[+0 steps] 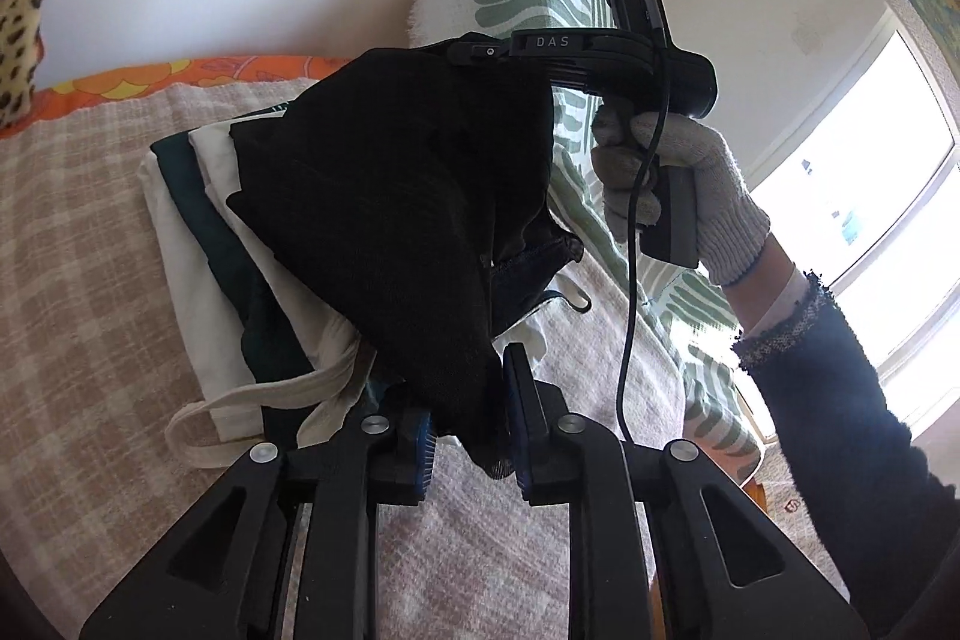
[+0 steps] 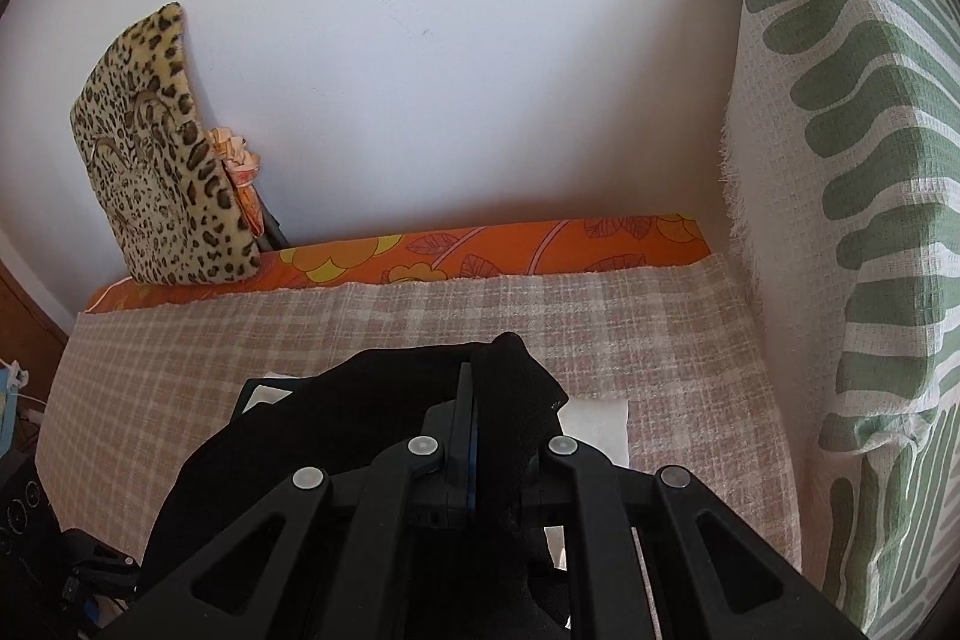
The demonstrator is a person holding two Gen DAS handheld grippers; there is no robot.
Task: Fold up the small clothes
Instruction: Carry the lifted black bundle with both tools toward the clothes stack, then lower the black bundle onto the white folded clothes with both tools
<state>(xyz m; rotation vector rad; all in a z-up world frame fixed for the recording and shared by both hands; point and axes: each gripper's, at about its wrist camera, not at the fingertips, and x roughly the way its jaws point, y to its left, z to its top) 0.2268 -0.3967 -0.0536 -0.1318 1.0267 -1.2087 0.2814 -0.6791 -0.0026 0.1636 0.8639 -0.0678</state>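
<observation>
Over the folded pile point(image 1: 204, 244), black garment point(image 1: 384, 196) hangs between parted left gripper point(image 1: 468, 451) pads, pinched in closed right gripper point(image 2: 471, 436).

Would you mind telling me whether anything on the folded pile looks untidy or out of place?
Yes: a cream strap loops loose out of the folded stack onto the checked cover instead of being tucked in. The black garment hangs bunched above the pile, not yet folded flat.

A leopard-print cushion point(image 2: 159, 154) leans against the white wall point(image 2: 450, 40) beside a green-patterned throw point(image 2: 852, 160).
</observation>
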